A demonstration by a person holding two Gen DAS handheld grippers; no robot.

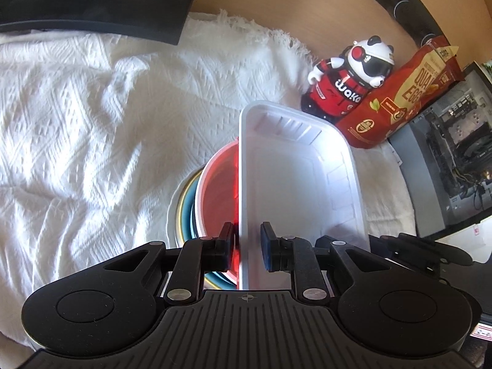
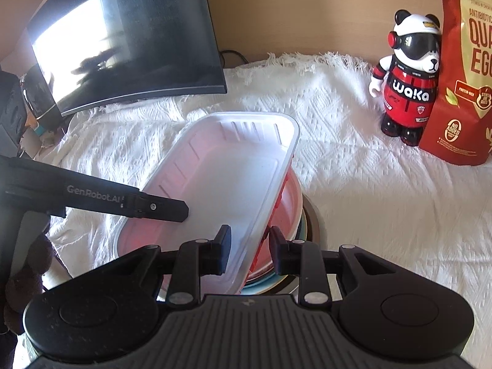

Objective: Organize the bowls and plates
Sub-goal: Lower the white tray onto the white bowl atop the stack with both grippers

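While both hand-held grippers [image 1: 247, 246] [image 2: 249, 246] straddle white tray [image 2: 221, 172] rim, grip unclear, stacked bowls [image 1: 215, 184] mostly hidden.

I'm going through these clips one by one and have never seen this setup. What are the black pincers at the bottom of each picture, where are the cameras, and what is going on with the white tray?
No robot arm is involved: a person holds one two-finger gripper in each hand, and each carries a wide-angle camera looking forward along its fingers. One picture comes from the left gripper, the other from the right gripper. Each straddles a rim of the white rectangular foam tray; whether the pads actually press it is unclear. The tray tilts above a stack of round dishes, a red bowl uppermost. Everything rests on a white textured cloth. Behind stand a panda figurine in a red suit, a red snack pouch and a dark curved monitor.
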